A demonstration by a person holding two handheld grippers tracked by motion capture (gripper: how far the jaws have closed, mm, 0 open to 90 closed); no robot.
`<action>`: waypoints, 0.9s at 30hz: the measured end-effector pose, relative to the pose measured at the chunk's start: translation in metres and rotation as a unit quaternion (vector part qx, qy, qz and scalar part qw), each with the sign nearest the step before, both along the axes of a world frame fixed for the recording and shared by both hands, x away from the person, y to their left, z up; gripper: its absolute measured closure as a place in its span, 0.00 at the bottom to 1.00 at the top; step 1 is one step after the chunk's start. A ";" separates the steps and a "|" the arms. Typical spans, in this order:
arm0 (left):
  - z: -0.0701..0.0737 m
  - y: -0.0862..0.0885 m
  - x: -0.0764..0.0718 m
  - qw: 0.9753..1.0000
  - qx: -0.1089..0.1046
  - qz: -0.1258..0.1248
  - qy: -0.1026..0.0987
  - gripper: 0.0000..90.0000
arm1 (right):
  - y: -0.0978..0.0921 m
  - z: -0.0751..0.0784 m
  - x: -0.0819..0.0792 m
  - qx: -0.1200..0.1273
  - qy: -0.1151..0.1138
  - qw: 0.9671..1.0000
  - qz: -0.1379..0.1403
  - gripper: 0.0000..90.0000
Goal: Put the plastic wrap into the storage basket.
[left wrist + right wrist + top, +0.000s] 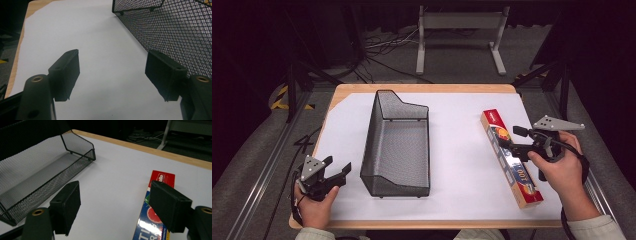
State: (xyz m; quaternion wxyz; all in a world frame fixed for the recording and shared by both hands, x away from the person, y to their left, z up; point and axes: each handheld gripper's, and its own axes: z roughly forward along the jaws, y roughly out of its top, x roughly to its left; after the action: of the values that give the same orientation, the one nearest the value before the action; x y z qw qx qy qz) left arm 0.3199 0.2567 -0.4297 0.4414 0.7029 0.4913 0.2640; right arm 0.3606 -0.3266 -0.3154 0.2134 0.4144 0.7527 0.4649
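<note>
Left gripper [335, 173], jaws apart, near table edge beside mesh basket [398, 145]; right gripper [512, 138] w/ jaws apart over long foil box [510, 157], right of basket.

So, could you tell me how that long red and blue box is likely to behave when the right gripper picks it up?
The long box looks like thin glossy card, so it is probably light, stiff along its length, and somewhat slippery. Its flat faces suggest it won't roll. The right gripper hovers open near its middle; a grip far off-centre might let it tilt.
</note>
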 end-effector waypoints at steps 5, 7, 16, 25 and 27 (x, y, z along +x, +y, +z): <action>0.000 0.001 0.000 1.000 0.000 0.001 -0.001 0.32 | -0.002 0.007 0.008 0.003 -0.005 1.000 -0.015 0.26; 0.000 0.000 0.000 1.000 0.001 0.001 0.001 0.32 | -0.004 0.009 0.013 0.003 -0.007 1.000 -0.022 0.24; -0.001 -0.001 0.000 1.000 0.002 0.000 0.002 0.32 | -0.005 0.011 0.039 -0.014 0.004 0.997 -0.072 0.20; -0.001 -0.001 0.000 1.000 0.002 -0.001 0.001 0.31 | -0.006 -0.007 0.056 -0.047 0.045 0.991 -0.119 0.17; -0.001 -0.001 0.000 1.000 0.002 -0.001 0.002 0.31 | -0.007 -0.014 0.059 -0.048 0.063 0.989 -0.122 0.16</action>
State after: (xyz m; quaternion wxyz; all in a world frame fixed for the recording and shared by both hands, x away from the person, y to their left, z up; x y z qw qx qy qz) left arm 0.3198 0.2561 -0.4308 0.4391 0.7047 0.4910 0.2636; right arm 0.4194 -0.3333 -0.3294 0.2401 0.5214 0.7297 0.3716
